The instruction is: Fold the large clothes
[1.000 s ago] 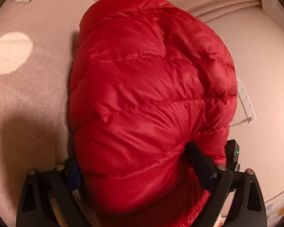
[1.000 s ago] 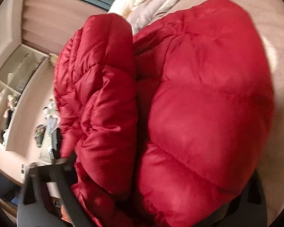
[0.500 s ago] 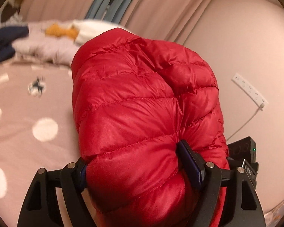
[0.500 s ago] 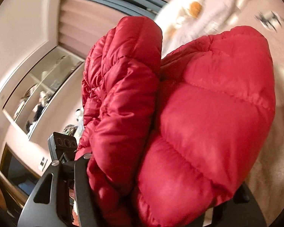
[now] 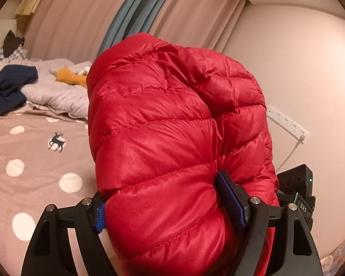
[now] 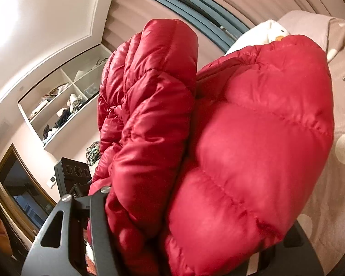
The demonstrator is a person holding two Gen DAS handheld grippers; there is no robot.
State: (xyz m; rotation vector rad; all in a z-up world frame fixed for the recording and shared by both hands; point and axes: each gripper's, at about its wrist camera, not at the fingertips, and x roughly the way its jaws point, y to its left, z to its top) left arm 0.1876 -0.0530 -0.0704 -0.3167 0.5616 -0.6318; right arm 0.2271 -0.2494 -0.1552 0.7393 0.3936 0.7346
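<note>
Red puffer jacket bulges, clamped in left tool and right tool above the bed.

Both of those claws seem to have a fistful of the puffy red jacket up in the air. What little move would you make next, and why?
Probably lower both together toward the spotted bedspread. The left gripper and right gripper each pinch a thick bunch of the red jacket, which looks doubled over and lifted off the bed, so it likely needs laying flat before letting go.
</note>
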